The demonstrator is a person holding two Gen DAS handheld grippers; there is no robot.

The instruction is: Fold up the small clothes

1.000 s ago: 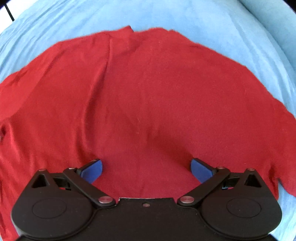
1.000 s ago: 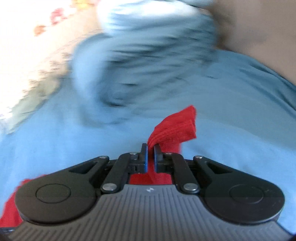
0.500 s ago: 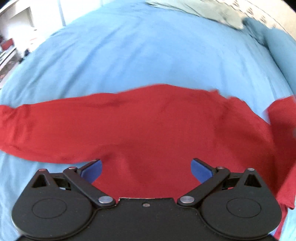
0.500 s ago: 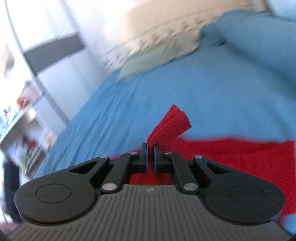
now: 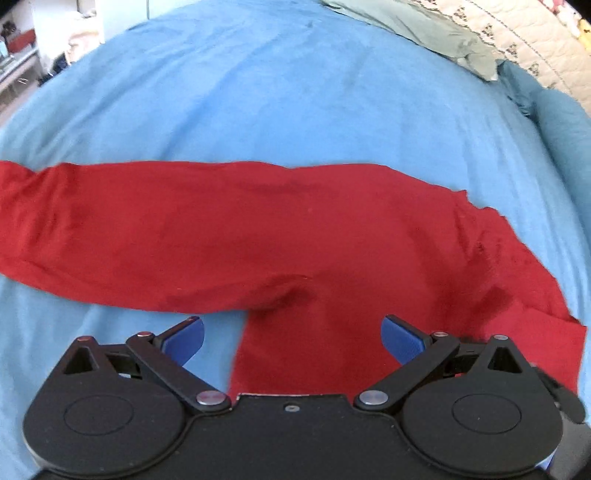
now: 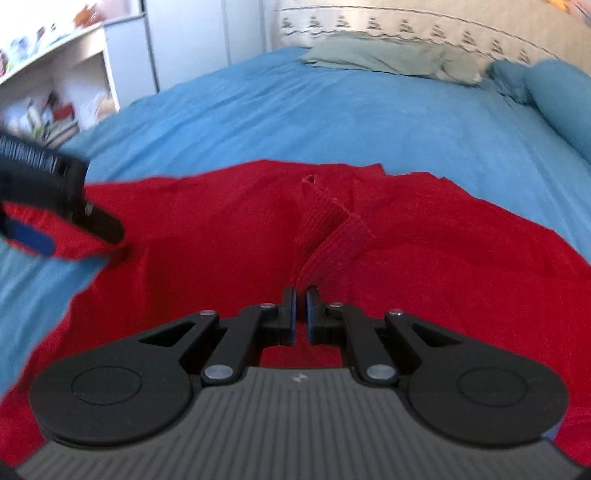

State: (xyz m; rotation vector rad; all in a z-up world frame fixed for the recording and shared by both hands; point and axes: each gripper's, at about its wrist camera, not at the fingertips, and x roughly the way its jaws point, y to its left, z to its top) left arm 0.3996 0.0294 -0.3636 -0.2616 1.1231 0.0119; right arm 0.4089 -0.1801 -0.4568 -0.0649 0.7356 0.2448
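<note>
1. Red garment (image 5: 295,229), one only, lies on the blue bed (image 5: 295,92); wide bare sheet stretches beyond its far edge toward the grey-green pillow (image 5: 424,26).
2. Its long axis runs side to side across the bed, a sleeve reaching out to the left.
3. Left hand-held gripper (image 5: 291,338) hovers over the garment's near edge, jaws spread wide, holding nothing.
4. Right hand-held gripper (image 6: 301,295) is closed, pinching a ribbed cuff (image 6: 325,229) above the garment.
</note>
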